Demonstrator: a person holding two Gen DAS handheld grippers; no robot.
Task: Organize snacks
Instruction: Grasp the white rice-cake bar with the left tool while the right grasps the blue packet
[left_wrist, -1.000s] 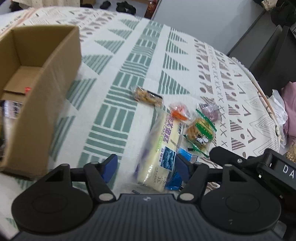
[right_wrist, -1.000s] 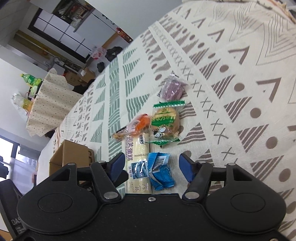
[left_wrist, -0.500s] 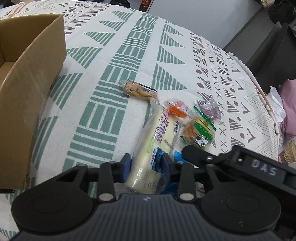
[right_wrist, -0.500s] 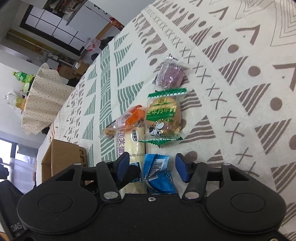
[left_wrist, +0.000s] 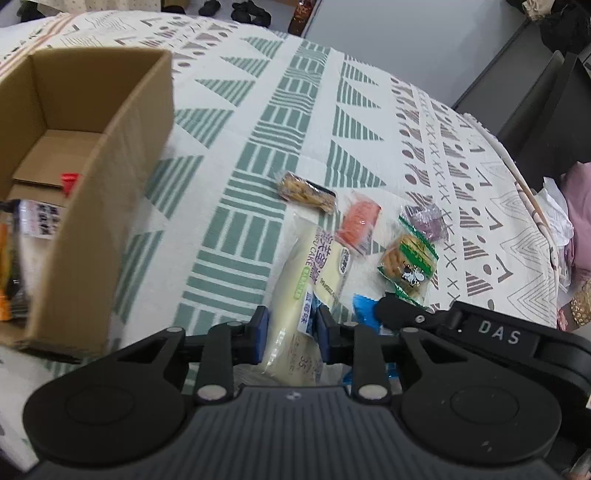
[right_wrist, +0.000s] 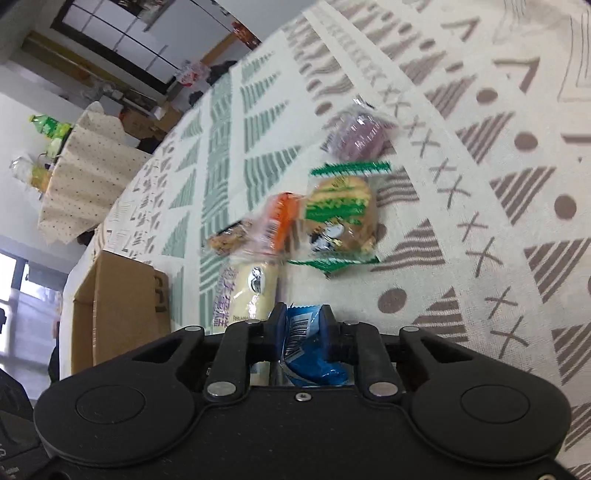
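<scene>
Snacks lie in a loose cluster on a patterned cloth (left_wrist: 280, 122) over the tabletop. Left gripper (left_wrist: 291, 328) is clenched on the near end of the cake pack (left_wrist: 314, 266), a long pale-yellow wrapper with a blue patch; both blue pads press its sides. Right gripper (right_wrist: 303, 326) is clamped on the blue packet (right_wrist: 306, 347), whose barcode shows between the pads. In the left view that packet (left_wrist: 364, 308) sits just right of the cake pack, partly hidden by the right gripper's black finger.

Beyond the cake pack, a nut bar (left_wrist: 306, 192) lies across its far end, touching or just beside it. An orange snack (left_wrist: 358, 223) sits right of the bar, against the cake pack's upper edge. A green-trimmed biscuit (left_wrist: 408, 264) lies further right, and a purple sweet (left_wrist: 424, 218) sits just beyond it. From the right view the same order reads: purple sweet (right_wrist: 360, 134) farthest, biscuit (right_wrist: 341, 218) nearer, orange snack (right_wrist: 279, 221) and nut bar (right_wrist: 225, 240) to its left, cake pack (right_wrist: 247, 291) nearest.

An open cardboard box (left_wrist: 107, 206) stands at the left of the cloth, well apart from the cluster. Some packets rest on its floor, one with a red corner (left_wrist: 70, 182).
</scene>
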